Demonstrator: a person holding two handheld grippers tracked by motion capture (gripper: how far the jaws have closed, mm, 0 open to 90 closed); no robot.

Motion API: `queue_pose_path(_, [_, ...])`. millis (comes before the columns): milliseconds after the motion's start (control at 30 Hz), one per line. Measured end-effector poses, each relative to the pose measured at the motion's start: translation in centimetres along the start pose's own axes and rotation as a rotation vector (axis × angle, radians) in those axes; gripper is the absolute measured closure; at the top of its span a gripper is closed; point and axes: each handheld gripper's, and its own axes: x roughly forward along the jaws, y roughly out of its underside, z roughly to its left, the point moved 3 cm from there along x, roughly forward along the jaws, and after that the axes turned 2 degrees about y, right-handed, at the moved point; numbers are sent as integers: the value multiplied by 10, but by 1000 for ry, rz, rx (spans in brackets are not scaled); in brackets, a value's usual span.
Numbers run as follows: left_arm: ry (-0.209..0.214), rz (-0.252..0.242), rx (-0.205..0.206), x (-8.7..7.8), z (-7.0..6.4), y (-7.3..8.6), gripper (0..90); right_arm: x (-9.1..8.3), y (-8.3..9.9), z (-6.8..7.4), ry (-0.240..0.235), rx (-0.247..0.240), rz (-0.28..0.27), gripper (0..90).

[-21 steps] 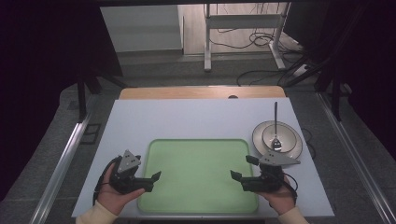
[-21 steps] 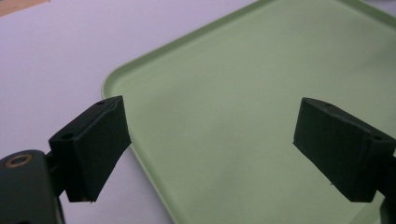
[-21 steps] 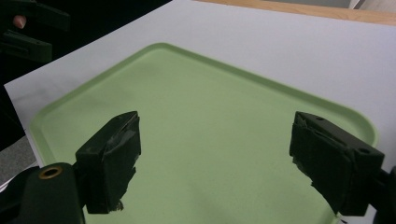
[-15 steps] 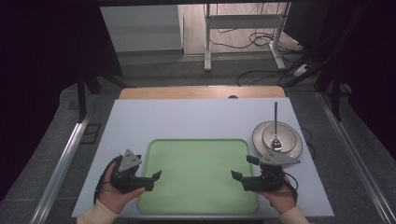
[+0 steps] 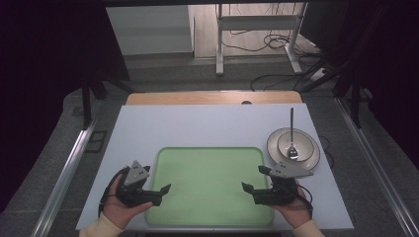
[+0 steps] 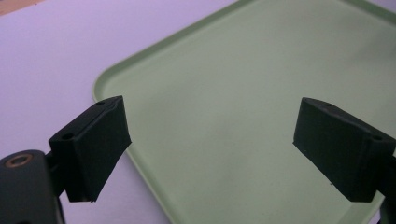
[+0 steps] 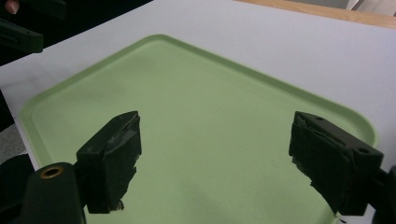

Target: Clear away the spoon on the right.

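A light green tray (image 5: 207,173) lies on the white table (image 5: 197,126), near its front edge. My left gripper (image 5: 162,194) is held over the tray's left rim, jaws wide open and holding nothing. My right gripper (image 5: 251,193) hangs over the tray's right part, also open and holding nothing, and points toward the left one. In the left gripper view the open gripper (image 6: 217,140) frames the tray's bare floor (image 6: 261,70) and its rounded corner. The right gripper (image 7: 219,154) in its own view looks across the tray (image 7: 196,93).
Right of the tray, a small bowl sits on a stacked plate (image 5: 294,148), and a metal spoon (image 5: 291,131) rests in it with its handle pointing away. The table's wooden back strip (image 5: 212,97) lies beyond. The left gripper (image 7: 23,28) shows dark at the right gripper view's top left.
The right gripper has edged slightly inward over the tray. The left gripper has barely moved, and both have stayed open.
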Motion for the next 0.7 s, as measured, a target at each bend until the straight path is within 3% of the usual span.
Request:
queue_pose_path(267, [-2,4,0,2,2,0,106,1,0,-6,-3,4,11,170])
queue_pose_path(567, [-7,11,2,3,-1,2,106,-2,-7,-5,-5,-43,-29,160])
queue_pose_path(700, [-9,12,-3,3,2,2,106,-1,-9,-9,0,-40,-36,156])
